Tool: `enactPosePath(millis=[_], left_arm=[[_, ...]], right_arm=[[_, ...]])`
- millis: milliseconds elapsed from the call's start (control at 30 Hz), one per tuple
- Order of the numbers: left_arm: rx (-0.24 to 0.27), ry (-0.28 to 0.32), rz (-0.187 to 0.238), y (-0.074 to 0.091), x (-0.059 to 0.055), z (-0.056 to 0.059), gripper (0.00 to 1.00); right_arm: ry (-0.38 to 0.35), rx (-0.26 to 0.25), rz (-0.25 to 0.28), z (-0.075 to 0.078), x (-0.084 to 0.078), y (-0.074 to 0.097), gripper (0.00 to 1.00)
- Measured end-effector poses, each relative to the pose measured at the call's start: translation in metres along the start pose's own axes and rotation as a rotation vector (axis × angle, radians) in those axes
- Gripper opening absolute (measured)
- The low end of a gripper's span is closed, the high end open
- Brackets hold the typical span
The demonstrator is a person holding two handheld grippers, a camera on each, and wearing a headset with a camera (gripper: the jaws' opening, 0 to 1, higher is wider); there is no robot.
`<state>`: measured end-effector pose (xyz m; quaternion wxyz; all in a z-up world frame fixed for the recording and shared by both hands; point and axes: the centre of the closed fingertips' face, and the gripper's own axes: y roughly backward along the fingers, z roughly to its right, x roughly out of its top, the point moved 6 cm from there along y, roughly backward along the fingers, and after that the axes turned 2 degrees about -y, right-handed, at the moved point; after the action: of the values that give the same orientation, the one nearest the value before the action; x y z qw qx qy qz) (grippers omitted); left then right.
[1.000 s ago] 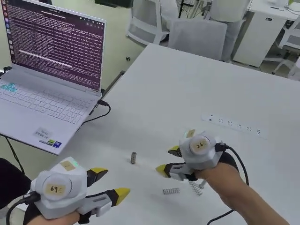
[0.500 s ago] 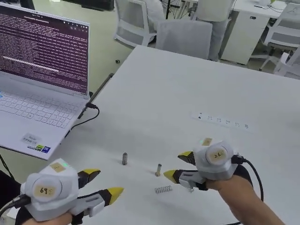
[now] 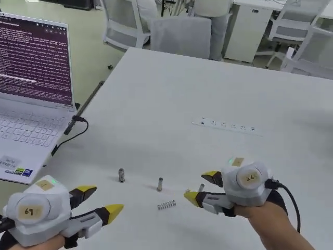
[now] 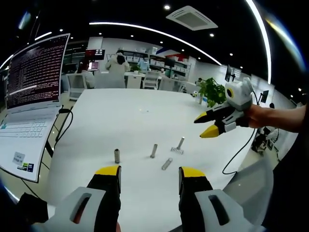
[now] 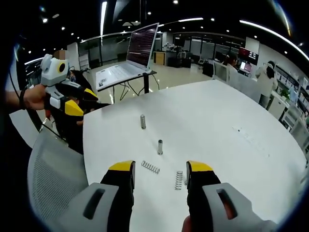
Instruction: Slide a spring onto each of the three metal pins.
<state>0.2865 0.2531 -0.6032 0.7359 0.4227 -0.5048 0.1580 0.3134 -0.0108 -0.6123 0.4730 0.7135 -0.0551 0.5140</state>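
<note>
- Spring to deal with next lies loose on its side on the table, just ahead of your right gripper and slightly left of its jaws. It lies flat because no pin is through it.
- Your right gripper is released, with the jaws apart and nothing between the pads, so it is free to pinch that loose spring.
- Close in front of the same jaws, towards the right-hand one, stands the nearest pin. Coils seem to wrap it, so I judge this one done, though the coils hide most of the pin.
- Further ahead of your right gripper, the middle pin stands upright and bare. It looks like the natural target, as it is the closest bare pin to the loose spring.
- Beyond that stands the far pin, also upright and bare. I can't see a spare spring for it on the table.
- Your left gripper is open too and holds nothing. It hovers on the far side of the row, well apart from the pins, and from there it could come in to steady a pin.
- Past your left gripper, the laptop sits at the table's edge, clear of the work.
</note>
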Motion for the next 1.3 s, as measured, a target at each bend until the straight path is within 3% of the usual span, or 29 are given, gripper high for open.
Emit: enactPosePath(millis=[467, 800, 1067, 1300], left_arm=[[-0.009, 0.0, -0.001, -0.003, 0.002, -0.001, 0.43], [-0.024, -0.011, -0.021, -0.007, 0.002, 0.009, 0.43], [-0.057, -0.036, -0.047, -0.017, 0.003, 0.016, 0.44], [-0.093, -0.076, -0.069, -0.03, 0.006, 0.018, 0.44]], right_arm=[[-0.077, -0.06, 0.028, 0.007, -0.021, 0.031, 0.44], [-0.132, -0.122, 0.049, 0.017, -0.043, 0.067, 0.47], [-0.168, -0.136, 0.026, 0.017, -0.062, 0.081, 0.5], [-0.176, -0.141, 0.016, 0.017, -0.067, 0.091, 0.53]])
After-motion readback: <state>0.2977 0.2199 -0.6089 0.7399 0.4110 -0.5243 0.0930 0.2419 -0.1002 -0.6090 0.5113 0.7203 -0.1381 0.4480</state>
